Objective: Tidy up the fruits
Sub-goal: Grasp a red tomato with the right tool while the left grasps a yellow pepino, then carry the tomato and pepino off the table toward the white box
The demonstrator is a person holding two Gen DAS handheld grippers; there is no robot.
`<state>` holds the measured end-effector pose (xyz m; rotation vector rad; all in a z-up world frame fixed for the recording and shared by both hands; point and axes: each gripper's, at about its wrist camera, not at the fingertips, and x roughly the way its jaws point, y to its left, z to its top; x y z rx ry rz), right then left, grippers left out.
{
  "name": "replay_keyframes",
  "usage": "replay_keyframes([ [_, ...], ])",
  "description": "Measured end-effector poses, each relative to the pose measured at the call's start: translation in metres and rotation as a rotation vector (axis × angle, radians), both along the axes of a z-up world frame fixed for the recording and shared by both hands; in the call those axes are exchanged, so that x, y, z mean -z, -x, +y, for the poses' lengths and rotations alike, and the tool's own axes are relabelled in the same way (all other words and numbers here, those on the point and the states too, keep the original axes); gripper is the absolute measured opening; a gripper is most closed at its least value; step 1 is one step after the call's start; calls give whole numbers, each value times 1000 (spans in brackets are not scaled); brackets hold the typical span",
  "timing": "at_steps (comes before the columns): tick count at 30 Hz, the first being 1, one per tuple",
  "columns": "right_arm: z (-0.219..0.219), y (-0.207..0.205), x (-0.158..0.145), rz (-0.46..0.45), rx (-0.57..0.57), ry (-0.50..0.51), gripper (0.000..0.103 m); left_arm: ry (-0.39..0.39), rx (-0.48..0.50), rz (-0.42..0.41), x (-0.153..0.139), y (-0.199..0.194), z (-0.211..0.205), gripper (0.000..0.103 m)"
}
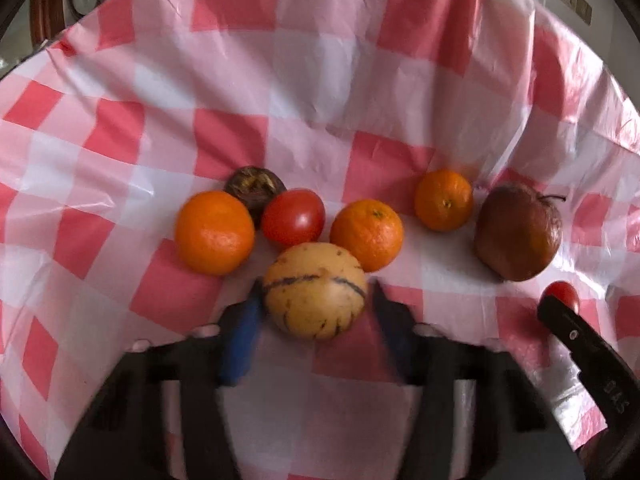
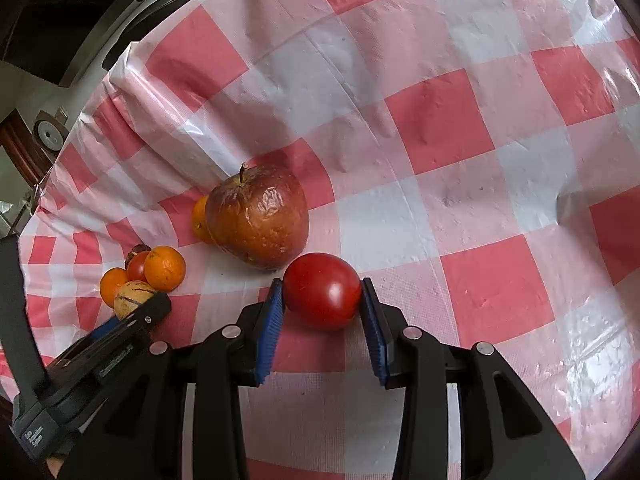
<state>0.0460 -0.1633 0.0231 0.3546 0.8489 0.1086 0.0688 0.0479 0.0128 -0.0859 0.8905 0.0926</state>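
Jaws of the right gripper [image 2: 322,300] pinch a red tomato [image 2: 322,290] across its widest part, one blue pad on each flank, the fruit resting on the checked counter [image 2: 480,160]. Jaws of the left gripper [image 1: 316,312] bracket a pale striped melon-like fruit [image 1: 315,290]; the left pad appears to touch its side, but blur hides whether the right pad presses, so a firm grip cannot be confirmed. Just beyond the tomato, in the right wrist view, sits a wrinkled brown apple [image 2: 258,216], probably soft and easily bruised. Beyond the striped fruit lie a second tomato [image 1: 293,217], three oranges [image 1: 215,233] [image 1: 367,234] [image 1: 443,199] and a dark shrivelled fruit [image 1: 254,184], clustered closely. Tomatoes are likely light, smooth and thin-skinned: gentle pressure at the equator suits them. The striped fruit looks firmer and heavier, best held across its middle.
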Motion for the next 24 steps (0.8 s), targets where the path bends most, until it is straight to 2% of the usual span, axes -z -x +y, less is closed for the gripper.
replay_keyframes([
  [4, 0, 0, -1, -1, 0, 5, 38, 47, 25, -25, -2, 4, 5, 46],
  [9, 0, 1, -2, -4, -2, 4, 38, -3, 3, -127, -15, 27, 10, 46],
  [11, 4, -1, -1, -3, -4, 5, 38, 0, -9, -150, -18, 32, 13, 46],
  [24, 2, 0, -1, -11, 2, 6, 38, 11, -39, -153, -22, 31, 7, 46],
])
